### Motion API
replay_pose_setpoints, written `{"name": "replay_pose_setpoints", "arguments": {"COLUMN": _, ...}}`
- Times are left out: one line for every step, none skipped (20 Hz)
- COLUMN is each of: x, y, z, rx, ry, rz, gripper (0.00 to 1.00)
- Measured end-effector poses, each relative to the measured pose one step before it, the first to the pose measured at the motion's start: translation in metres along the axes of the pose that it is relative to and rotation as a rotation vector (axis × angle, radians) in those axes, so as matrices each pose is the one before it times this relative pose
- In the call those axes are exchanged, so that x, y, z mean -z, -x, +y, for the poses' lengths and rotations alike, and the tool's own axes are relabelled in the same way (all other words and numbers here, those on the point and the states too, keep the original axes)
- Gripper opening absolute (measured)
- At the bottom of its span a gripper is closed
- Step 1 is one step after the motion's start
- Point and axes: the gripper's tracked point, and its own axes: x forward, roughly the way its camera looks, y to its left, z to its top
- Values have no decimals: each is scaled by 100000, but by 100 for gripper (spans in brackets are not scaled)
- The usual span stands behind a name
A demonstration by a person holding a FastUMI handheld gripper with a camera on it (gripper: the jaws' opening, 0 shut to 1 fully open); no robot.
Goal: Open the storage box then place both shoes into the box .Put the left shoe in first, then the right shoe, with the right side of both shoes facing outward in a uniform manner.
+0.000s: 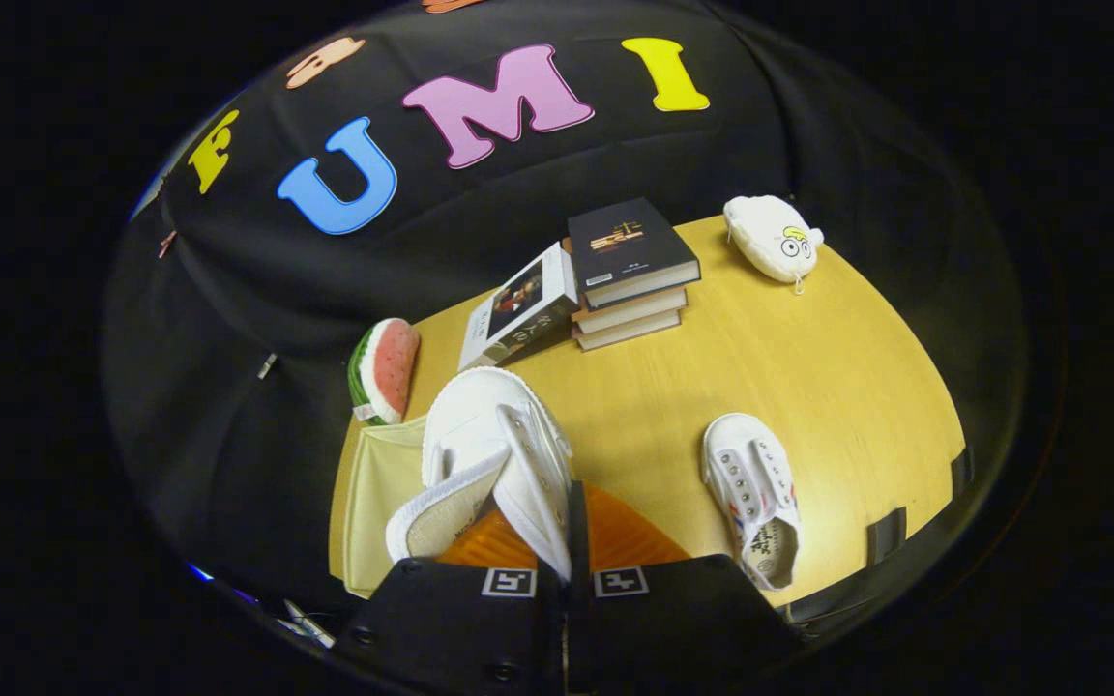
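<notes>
Gripper [567, 570] with fingers drawn close together, clamped on the side wall of a white canvas shoe [494, 454] lifted just ahead of them, toe pointing away toward the books. Heel opening of this held shoe turned down toward the fingers, cream lining exposed. Directly beneath the held shoe, an orange storage box [630, 536], seen only in part behind the fingers; lid state not discernible. Beside it, on the held shoe's far side, a pale cream panel [378, 493], possibly a flap or lid, nature unclear. Second white shoe [752, 498] lying flat on the yellow wooden table [808, 367], well apart from the held one, on the other side of the orange box, eyelets up, printed marks on heel and side. Beyond the fingers: stack of dark-covered books [630, 271], another book [518, 314] leaning against the stack. Watermelon-slice plush [385, 369] at the table edge near the cream panel. White plush pouch with cartoon eyes [775, 237] at the far corner. Open tabletop between stack and box.
</notes>
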Motion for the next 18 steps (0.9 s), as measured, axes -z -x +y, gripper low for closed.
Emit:
{"name": "replay_pose_setpoints", "arguments": {"x": 33, "y": -81, "z": 1605, "rx": -1973, "ry": -1377, "rz": 894, "gripper": 7}}
{"name": "replay_pose_setpoints", "arguments": {"x": 219, "y": -144, "z": 1571, "rx": -1843, "ry": -843, "rz": 1289, "gripper": 7}}
{"name": "replay_pose_setpoints", "arguments": {"x": 260, "y": -340, "z": 1448, "rx": -1544, "ry": -715, "rz": 1348, "gripper": 7}}
{"name": "replay_pose_setpoints", "arguments": {"x": 609, "y": -459, "z": 1396, "rx": -1277, "ry": -32, "rz": 2061, "gripper": 7}}
{"name": "replay_pose_setpoints", "arguments": {"x": 699, "y": -590, "z": 1087, "rx": -410, "ry": -551, "rz": 2334, "gripper": 7}}
{"name": "replay_pose_setpoints", "arguments": {"x": 961, "y": -810, "z": 746, "rx": 345, "ry": -1649, "rz": 3049, "gripper": 7}}
{"name": "replay_pose_setpoints", "arguments": {"x": 928, "y": -889, "z": 695, "rx": 550, "ry": -2370, "rz": 3043, "gripper": 7}}
{"name": "replay_pose_setpoints", "arguments": {"x": 927, "y": -1004, "z": 562, "rx": 582, "ry": -2044, "rz": 2772, "gripper": 7}}
{"name": "replay_pose_setpoints", "arguments": {"x": 601, "y": -1183, "z": 324, "rx": 1252, "ry": -1428, "rz": 1973, "gripper": 7}}
{"name": "replay_pose_setpoints", "arguments": {"x": 572, "y": -1171, "z": 101, "rx": 1998, "ry": 966, "rz": 1071, "gripper": 7}}
{"name": "replay_pose_setpoints", "arguments": {"x": 613, "y": -1215, "z": -203, "rx": 3055, "ry": 1337, "rz": 1291, "gripper": 7}}
{"name": "replay_pose_setpoints", "arguments": {"x": 619, "y": -1070, "z": -93, "rx": 3082, "ry": 270, "rz": 1441, "gripper": 7}}
{"name": "replay_pose_setpoints", "arguments": {"x": 430, "y": -969, "z": 110, "rx": 1987, "ry": -775, "rz": 1076, "gripper": 7}}
{"name": "replay_pose_setpoints", "arguments": {"x": 320, "y": -789, "z": 299, "rx": 1392, "ry": -1251, "rz": 672, "gripper": 7}}
{"name": "replay_pose_setpoints", "arguments": {"x": 23, "y": -694, "z": 174, "rx": 1542, "ry": -1094, "rz": 249, "gripper": 7}}
{"name": "replay_pose_setpoints", "arguments": {"x": -21, "y": -469, "z": 75, "rx": 2063, "ry": -1944, "rz": -39, "gripper": 7}}
{"name": "replay_pose_setpoints", "arguments": {"x": -15, "y": -505, "z": 192, "rx": 1714, "ry": -1652, "rz": -20, "gripper": 7}}
{"name": "replay_pose_setpoints", "arguments": {"x": 512, "y": -236, "z": -308, "rx": 1310, "ry": -851, "rz": -1301, "gripper": 7}}
